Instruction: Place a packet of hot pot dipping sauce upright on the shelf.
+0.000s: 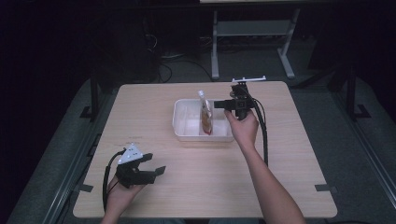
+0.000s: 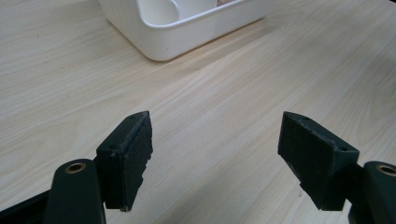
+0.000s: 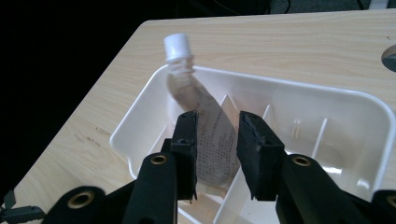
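Note:
A clear spouted pouch [image 3: 212, 128] with brownish contents and a white cap [image 3: 177, 45] stands tilted in the white divided tray [image 3: 327, 100]. My right gripper [image 3: 217, 140] has its jaws close together on the pouch's lower body, over the tray. From above, the pouch [image 1: 206, 114] stands upright in the tray [image 1: 183, 134], with the right gripper [image 1: 219, 105] reaching in from the right. My left gripper [image 1: 156, 164] rests low at the table's front left, open, with nothing between its pads [image 2: 135, 154].
The pale wooden table [image 1: 261, 168] has bare room in front of and to the left of the tray. The tray's corner [image 2: 163, 42] lies ahead of the left gripper. The floor and a desk frame [image 1: 252, 32] lie beyond the far edge.

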Tool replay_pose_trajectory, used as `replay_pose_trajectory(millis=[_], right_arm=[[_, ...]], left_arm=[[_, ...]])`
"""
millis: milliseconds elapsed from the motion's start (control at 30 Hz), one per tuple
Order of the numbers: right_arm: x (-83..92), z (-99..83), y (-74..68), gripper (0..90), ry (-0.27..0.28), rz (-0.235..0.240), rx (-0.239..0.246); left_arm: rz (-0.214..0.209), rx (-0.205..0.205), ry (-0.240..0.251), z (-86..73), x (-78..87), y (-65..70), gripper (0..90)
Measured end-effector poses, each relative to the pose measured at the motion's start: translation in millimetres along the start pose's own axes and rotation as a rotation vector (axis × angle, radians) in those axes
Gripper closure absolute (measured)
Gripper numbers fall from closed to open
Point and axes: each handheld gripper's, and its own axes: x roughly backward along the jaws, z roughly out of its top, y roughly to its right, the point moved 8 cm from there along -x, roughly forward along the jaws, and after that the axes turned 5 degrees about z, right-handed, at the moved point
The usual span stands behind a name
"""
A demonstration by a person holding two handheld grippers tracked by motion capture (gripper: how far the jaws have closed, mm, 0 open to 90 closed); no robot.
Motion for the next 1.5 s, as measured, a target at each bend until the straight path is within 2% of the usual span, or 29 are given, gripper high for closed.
replay_pose_trajectory(millis=[267, 833, 1233, 1500], right_arm=[[11.1, -1.6, 3.1, 62.9, 0.002, 0.018, 0.009], [23.5, -10.4, 7.0, 58.8, -0.014, 0.055, 0.025], [32.5, -19.9, 10.7, 56.2, -0.024, 0.067, 0.043], [41.0, -27.7, 13.4, 54.5, -0.018, 0.094, 0.043]], left_arm=[[0.000, -0.002, -0.002, -0.2, -0.5, 0.2, 25.4], [0.001, 0.001, -0.001, -0.2, -0.7, -0.1, 25.4], [0.003, 0.001, -0.002, -0.3, -0.3, -1.1, 25.3], [0.003, 0.001, -0.001, -0.2, -0.6, -0.8, 25.3]])
